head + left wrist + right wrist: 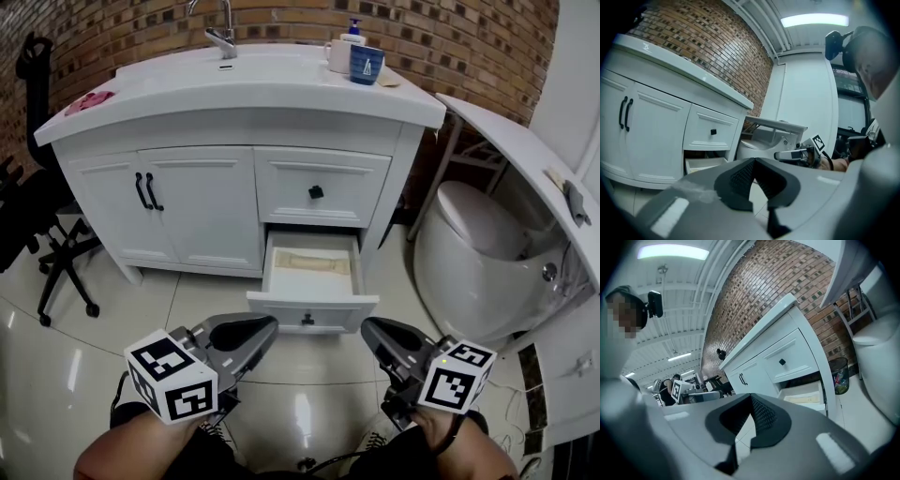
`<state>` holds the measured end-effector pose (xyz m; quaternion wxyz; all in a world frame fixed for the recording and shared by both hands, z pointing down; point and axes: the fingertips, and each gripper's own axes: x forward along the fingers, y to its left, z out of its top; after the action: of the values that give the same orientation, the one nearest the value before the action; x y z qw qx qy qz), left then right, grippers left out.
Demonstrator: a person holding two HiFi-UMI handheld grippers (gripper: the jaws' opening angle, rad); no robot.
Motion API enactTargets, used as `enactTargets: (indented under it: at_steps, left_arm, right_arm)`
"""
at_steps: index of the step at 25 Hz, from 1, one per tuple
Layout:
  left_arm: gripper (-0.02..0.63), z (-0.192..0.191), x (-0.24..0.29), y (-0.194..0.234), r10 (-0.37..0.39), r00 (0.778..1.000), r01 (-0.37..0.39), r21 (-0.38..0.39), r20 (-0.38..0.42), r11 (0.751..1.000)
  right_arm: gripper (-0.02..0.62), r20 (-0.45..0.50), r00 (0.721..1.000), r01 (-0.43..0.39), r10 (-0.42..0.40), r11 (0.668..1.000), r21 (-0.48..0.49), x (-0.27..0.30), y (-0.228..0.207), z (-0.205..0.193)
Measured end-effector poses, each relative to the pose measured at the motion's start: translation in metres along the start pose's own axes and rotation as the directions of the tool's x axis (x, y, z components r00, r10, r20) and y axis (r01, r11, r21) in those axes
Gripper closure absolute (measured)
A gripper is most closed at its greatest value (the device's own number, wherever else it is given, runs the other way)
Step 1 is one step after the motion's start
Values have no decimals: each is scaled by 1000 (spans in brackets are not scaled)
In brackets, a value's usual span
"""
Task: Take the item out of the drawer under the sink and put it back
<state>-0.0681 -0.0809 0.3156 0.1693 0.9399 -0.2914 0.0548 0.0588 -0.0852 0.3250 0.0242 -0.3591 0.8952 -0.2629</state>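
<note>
Ahead of both tongs in the head view, the low white wooden drawer (312,305) under the sink is pulled open. A flat, pale tan item (309,264) lies alone on its bottom. The shut drawer above it has one small black square knob (316,192). The left tongs (267,326) and the right tongs (370,328) are side by side, near the open drawer's front but not touching it. Both are pressed together and hold nothing. Under them the pale floor tiles (300,398) are smooth and shiny. Far past them, a round blue mug (366,64) stands on the white sink top.

Up close in the left gripper view, the left tongs (754,159) have grey jaws that meet at the tip with nothing between them. Their black pads look bumpy. The open drawer (701,164) is ahead and to the left of them. The right tongs (783,154) show off to the right.

Up close in the right gripper view, the right tongs (751,396) are pressed together too, and empty. Ahead and to their right is the open drawer (824,401), with the tan item (806,400) flat inside. Farther right, a black mesh bin (840,373) holds colourful bits.
</note>
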Motion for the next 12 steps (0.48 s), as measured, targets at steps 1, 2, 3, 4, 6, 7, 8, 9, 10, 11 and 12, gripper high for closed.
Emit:
enactTargets:
  at_steps: [1,2,3,4,6,7,8,9,10,11,12]
  left_arm:
    - [600,1,-5,-1,9,1000,-9,4,6,1000]
    - [600,2,-9,-1,18,1000,-18,7,12,1000]
    - [600,2,-13,-1,27,999,-28,10,17,1000]
    - [600,2,-17,-1,37,999,-38,15,23,999]
    - [600,0,-24,0,56,998,-57,27,28,998]
    - [600,-1,-27,0,60,998,-61,30,29,998]
    - [600,-2,-29,1,60,998,-61,31,31,998]
    - [600,-2,-30,1,58,998,-59,30,33,998]
    - [600,-1,-31,0,55,998,-56,31,35,998]
    - [600,-1,-32,-2,52,998,-54,33,36,998]
    - [600,-1,-32,-3,49,998,-50,36,37,998]
  right_arm:
    - [591,1,1000,7,-7,1000,-20,-3,3,1]
    - [591,2,1000,14,-14,999,-35,-6,6,2]
    - [591,5,1000,20,-19,999,-44,-9,8,2]
    - [591,7,1000,23,-22,999,-47,-12,10,2]
    - [591,13,1000,26,-25,999,-47,-19,15,0]
    - [591,16,1000,26,-25,998,-49,-21,19,-1]
    - [591,20,999,27,-26,998,-54,-22,22,-1]
    - [591,22,999,27,-26,998,-58,-23,25,-2]
    - [591,23,999,27,-26,998,-60,-23,28,-3]
    - [591,24,999,26,-25,998,-61,-22,30,-4]
    - [591,23,999,25,-23,998,-61,-21,32,-4]
